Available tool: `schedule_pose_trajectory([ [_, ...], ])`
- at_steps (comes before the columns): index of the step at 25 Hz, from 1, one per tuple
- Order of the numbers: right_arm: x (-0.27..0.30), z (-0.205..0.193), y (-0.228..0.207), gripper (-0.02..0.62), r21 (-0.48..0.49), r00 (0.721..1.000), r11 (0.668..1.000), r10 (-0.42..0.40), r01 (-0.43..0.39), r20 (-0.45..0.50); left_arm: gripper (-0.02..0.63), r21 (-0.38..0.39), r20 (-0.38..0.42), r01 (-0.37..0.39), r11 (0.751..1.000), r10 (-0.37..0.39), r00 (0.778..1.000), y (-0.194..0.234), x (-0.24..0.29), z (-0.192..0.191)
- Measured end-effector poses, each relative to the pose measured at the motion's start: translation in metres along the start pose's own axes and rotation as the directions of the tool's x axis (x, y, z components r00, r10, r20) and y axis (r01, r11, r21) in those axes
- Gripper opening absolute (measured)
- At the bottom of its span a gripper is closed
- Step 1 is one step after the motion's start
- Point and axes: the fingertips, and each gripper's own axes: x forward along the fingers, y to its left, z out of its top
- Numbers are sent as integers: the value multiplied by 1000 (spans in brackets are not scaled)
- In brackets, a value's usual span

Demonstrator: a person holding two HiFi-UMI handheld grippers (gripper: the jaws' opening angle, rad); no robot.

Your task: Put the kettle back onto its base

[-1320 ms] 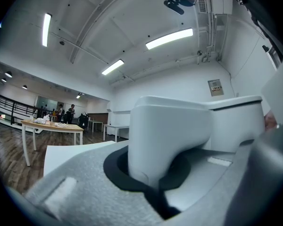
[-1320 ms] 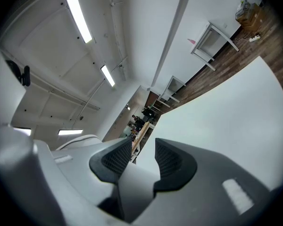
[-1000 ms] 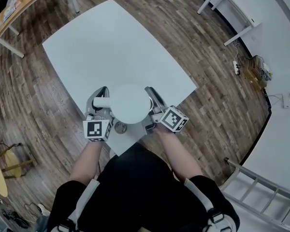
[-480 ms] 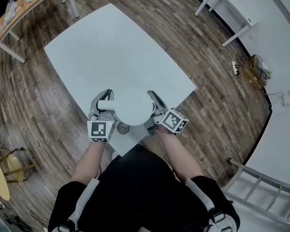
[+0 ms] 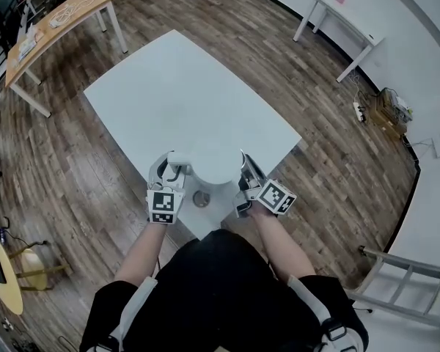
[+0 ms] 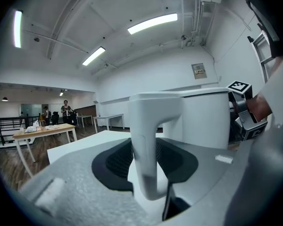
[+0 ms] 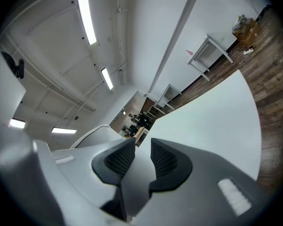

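Note:
The white kettle (image 5: pixel 214 163) stands upright near the front corner of the white table (image 5: pixel 176 86), handle (image 5: pixel 177 160) to the left. Just in front of it lies a small round metal-centred part (image 5: pixel 201 199), seemingly the base. My left gripper (image 5: pixel 169 178) is opening: the handle (image 6: pixel 146 140) stands between its pads, which do not press on it (image 6: pixel 145 161). The kettle body (image 6: pixel 203 117) fills the space behind. My right gripper (image 5: pixel 246 182) sits beside the kettle's right side, opening slightly, with a narrow gap and nothing between the pads (image 7: pixel 142 157). The kettle's edge (image 7: pixel 92 133) shows at left.
A wooden desk (image 5: pixel 59 17) stands at the far left and a white desk (image 5: pixel 345 13) at the far right. A ladder (image 5: pixel 403 299) lies on the floor at lower right. The table's front corner is right under my hands.
The left gripper has let go of the kettle handle and its jaws now stand apart. Both grippers and the kettle have shifted slightly right and lower in the view.

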Motion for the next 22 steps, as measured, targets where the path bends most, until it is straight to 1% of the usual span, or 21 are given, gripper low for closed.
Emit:
schedule_pose_trajectory([
  [3,-21,-12,2,96,7,999,1000,-21,21,30,153,-26,-6,0,1000,0,1000,0,-22,-8],
  [6,-44,-27,9,101,1,999,1000,-23,23,38,152,-73,2,7,997,-7,1000,-4,-47,-13],
  [9,-64,-42,24,98,-78,999,997,-16,19,38,152,-146,35,35,989,-30,999,-8,-69,-6],
  [11,-74,-52,42,91,-140,999,990,-5,12,47,149,-171,57,54,984,-44,997,-8,-85,-2],
  [13,-82,-62,57,71,-188,999,982,-8,18,53,137,-181,77,70,981,-57,995,-6,-99,1],
  [14,-87,-66,63,51,-205,998,979,-12,24,56,132,-183,85,76,980,-61,994,-6,-105,3],
  [17,-106,-77,77,9,-228,998,973,-7,20,59,83,-193,104,98,976,-78,991,-10,-124,7],
  [20,-117,-83,91,2,-254,998,967,9,5,54,38,-193,114,115,974,-94,989,-10,-137,13],
  [22,-118,-83,102,2,-282,999,960,24,-9,49,35,-181,117,122,976,-102,988,-8,-141,20],
])
